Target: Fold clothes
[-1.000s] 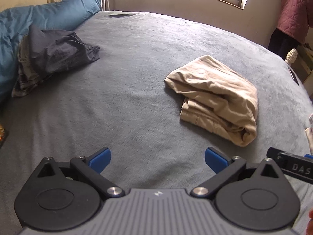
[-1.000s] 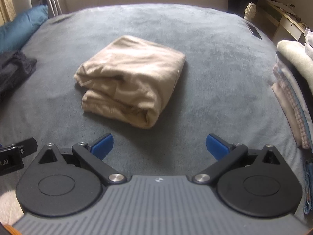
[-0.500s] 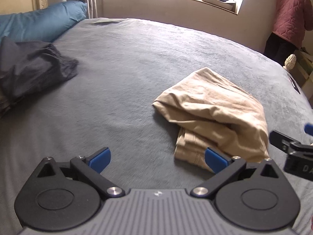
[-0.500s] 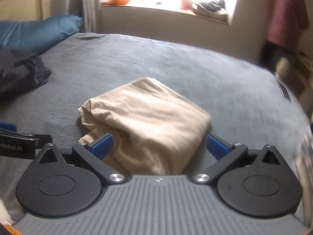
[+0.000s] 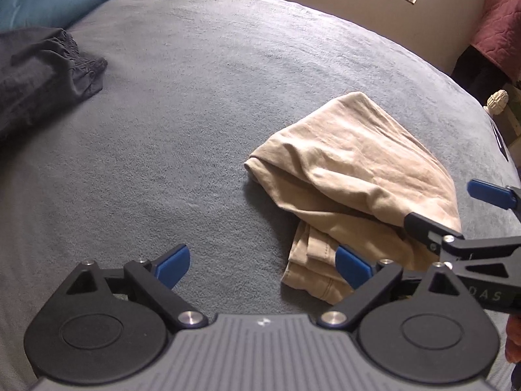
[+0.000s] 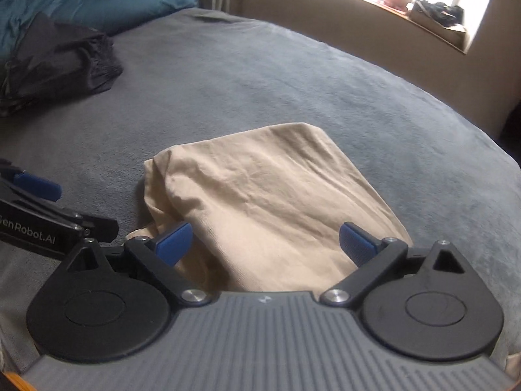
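while the folded tan garment [image 6: 270, 202] lies on the grey bed [image 5: 195, 97], the right gripper [image 6: 263, 242] spreads wide over its near edge; the left gripper [image 5: 263, 262] gapes wide just beside it, holding nothing.

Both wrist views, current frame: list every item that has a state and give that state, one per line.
tan garment: folded into a loose bundle, lying on the bed, not gripped.
dark garment: crumpled, unfolded, at the bed's left side.
left gripper: open, empty, just left of the tan garment's near edge.
right gripper: open, fingers either side of the tan garment's near end.
blue pillow: lying at the head of the bed.
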The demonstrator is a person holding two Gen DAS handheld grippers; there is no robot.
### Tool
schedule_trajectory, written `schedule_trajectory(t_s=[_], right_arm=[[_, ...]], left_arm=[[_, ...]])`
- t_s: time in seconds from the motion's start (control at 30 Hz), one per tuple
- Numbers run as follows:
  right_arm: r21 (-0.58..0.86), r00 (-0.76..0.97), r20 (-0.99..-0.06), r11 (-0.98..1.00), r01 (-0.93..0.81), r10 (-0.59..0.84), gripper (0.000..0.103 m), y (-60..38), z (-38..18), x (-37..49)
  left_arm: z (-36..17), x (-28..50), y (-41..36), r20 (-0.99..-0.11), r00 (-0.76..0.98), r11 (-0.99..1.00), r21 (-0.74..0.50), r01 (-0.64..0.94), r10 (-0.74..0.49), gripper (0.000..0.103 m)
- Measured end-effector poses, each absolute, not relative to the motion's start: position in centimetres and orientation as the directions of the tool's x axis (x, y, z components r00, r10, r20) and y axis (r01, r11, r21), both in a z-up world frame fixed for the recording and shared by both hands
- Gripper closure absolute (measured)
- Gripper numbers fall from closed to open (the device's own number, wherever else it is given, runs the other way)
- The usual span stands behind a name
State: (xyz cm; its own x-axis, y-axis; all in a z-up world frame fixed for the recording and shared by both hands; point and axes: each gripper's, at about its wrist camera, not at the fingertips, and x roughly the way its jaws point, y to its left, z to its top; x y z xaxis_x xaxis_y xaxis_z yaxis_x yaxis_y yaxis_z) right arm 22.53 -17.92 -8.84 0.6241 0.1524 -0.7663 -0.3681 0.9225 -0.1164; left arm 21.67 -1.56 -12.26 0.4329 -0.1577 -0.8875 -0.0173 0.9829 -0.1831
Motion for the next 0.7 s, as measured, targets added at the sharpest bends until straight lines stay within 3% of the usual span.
schedule_trajectory(t_s=[0.2, 0.33, 0.53, 0.6, 0.67, 0.7], right_arm=[[-0.178, 0.580, -0.794, 0.842, -0.509, 0.183, 0.015, -15.8, -8.6, 23.8], [-0.218, 0.550, -0.814, 0.778, -0.589, 0.188, 0.027, -14.0, -9.8, 24.6], [-0.229, 0.519, -0.845, 0.787, -0.572, 0.131, 0.065, -12.7, -12.6, 25.4], [-0.218, 0.520, -0.845, 0.811, -0.542, 0.120, 0.075, -12.7, -13.2, 25.4], [-0.223, 0.550, -0.829, 0.842, -0.491, 0.101, 0.096, -13.4, -12.8, 25.1], [-0.228, 0.573, -0.815, 0.859, -0.458, 0.089, 0.096, -14.0, -12.3, 24.9]], left_arm=[[-11.7, 22.4, -0.7, -0.893, 0.427, 0.984, -0.176, -0.035, -0.144, 0.021], [-12.8, 22.3, -0.4, -0.892, 0.420, 0.979, -0.200, -0.032, -0.169, 0.039], [-15.0, 22.0, -1.0, -0.885, 0.399, 0.963, -0.270, -0.019, -0.241, 0.068], [-15.5, 22.1, -1.5, -0.883, 0.396, 0.962, -0.274, -0.003, -0.250, 0.068], [-15.9, 22.1, -2.3, -0.881, 0.398, 0.963, -0.268, 0.027, -0.256, 0.068], [-16.0, 22.1, -2.7, -0.879, 0.400, 0.964, -0.262, 0.044, -0.258, 0.068]])
